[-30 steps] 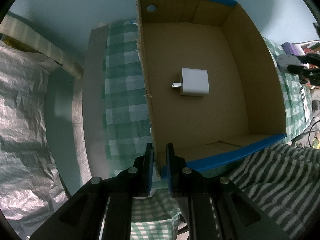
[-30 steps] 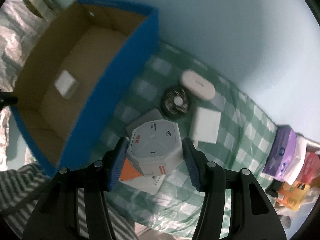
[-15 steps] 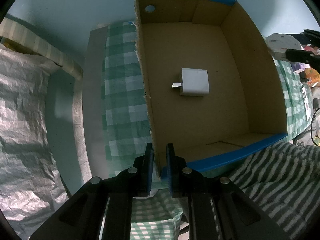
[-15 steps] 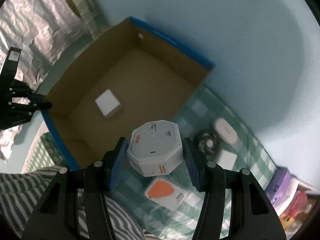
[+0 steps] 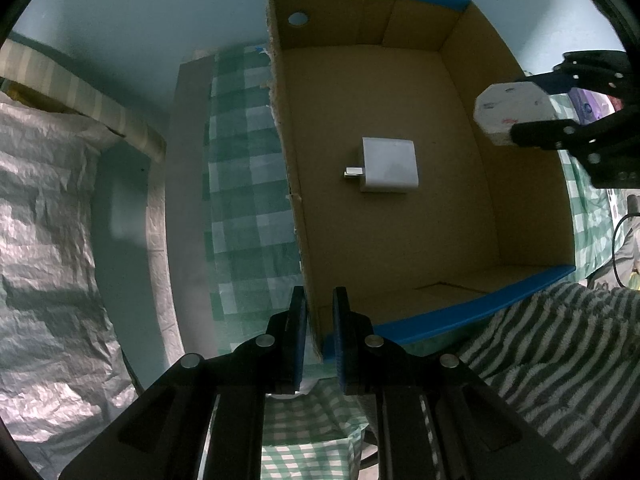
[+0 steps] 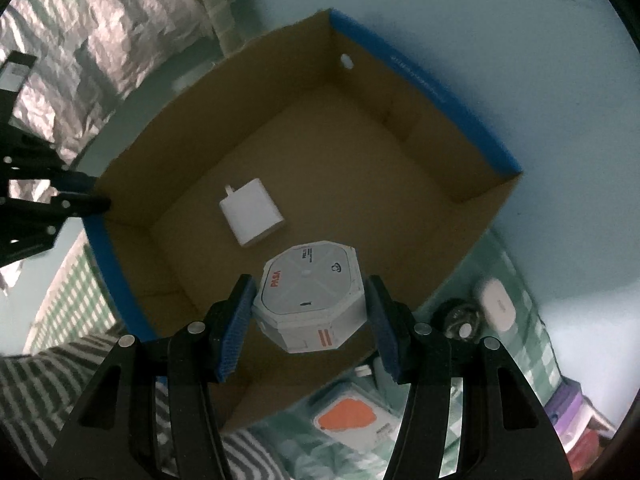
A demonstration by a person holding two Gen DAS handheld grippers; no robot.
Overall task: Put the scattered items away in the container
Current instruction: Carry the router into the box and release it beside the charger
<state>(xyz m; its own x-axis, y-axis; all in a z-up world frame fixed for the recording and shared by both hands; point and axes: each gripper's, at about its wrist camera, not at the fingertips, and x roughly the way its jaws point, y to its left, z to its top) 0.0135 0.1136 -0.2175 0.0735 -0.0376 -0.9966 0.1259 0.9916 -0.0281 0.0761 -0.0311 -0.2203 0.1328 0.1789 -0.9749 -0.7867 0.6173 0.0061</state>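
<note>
Cardboard, brown, with blue outer facing: open-topped container box (image 6: 304, 168), sitting on green-and-white checked cloth (image 5: 244, 184). Contents: one white square plug adapter (image 6: 251, 216) lying flat on the floor of the box.

Left gripper (image 5: 320, 320): its jaws are pinching the near corner of the box wall, steadying it.

Right gripper (image 6: 308, 320): its blue pads are clamping a white octagonal carton with red lettering (image 6: 310, 300), which is hanging in the air over the box's near-right portion, just beside the adapter as seen from the right wrist.

Step in hand: carrying the carton in for deposit. Next move, by judgement: lowering toward bare floor clear of the adapter, then parting the jaws.

Awaiting collection on the cloth outside: white card with orange patch (image 6: 352, 424), small dark round fan (image 6: 456, 316), white oval case (image 6: 498, 304).

Change against the earlier frames: a second ago the carton was being lifted off the cloth beside the box; it is now over the interior. The left grip is unchanged.
</note>
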